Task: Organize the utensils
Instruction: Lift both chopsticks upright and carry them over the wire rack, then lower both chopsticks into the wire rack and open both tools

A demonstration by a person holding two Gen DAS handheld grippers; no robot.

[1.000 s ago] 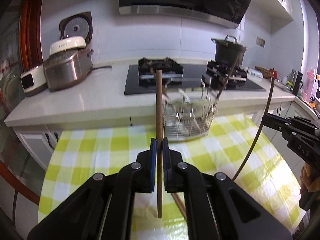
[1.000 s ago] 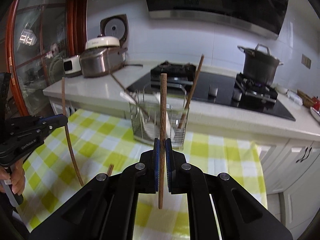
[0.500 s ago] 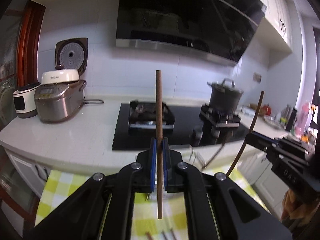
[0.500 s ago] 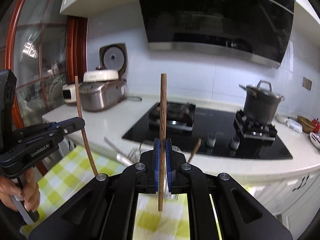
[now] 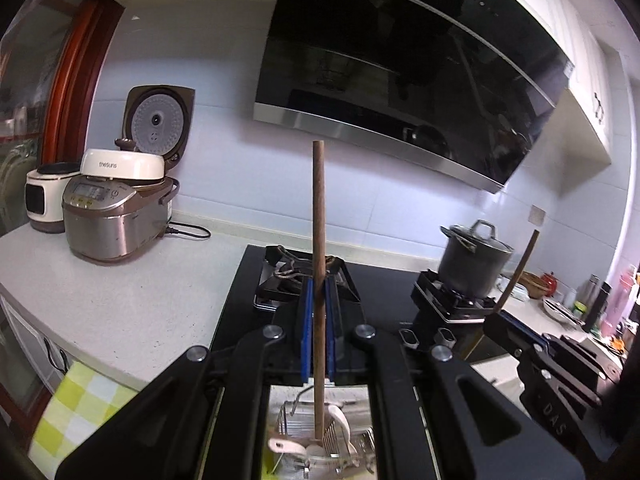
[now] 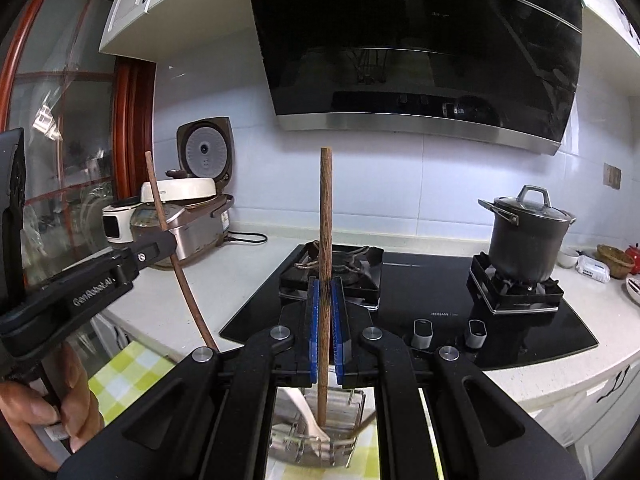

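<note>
My left gripper (image 5: 317, 316) is shut on a brown wooden chopstick (image 5: 319, 248) held upright. Its lower tip hangs over a wire utensil basket (image 5: 320, 440) that holds white spoons. My right gripper (image 6: 325, 320) is shut on a second wooden chopstick (image 6: 325, 240), also upright, with its lower end above the same basket (image 6: 316, 436). A white spoon and another chopstick lean inside the basket. Each gripper shows in the other's view: the right gripper (image 5: 496, 320) at the right with its chopstick, the left gripper (image 6: 168, 242) at the left.
The white counter (image 5: 120, 304) carries rice cookers (image 5: 116, 216) at the left, a black gas hob (image 6: 400, 292) and a dark lidded pot (image 6: 524, 236). A range hood (image 6: 420, 48) hangs above. A yellow checked cloth (image 5: 76, 404) covers the table below.
Both grippers have risen and tilted up with their chopsticks. The basket has dropped from the middle of the views to below the fingers.
</note>
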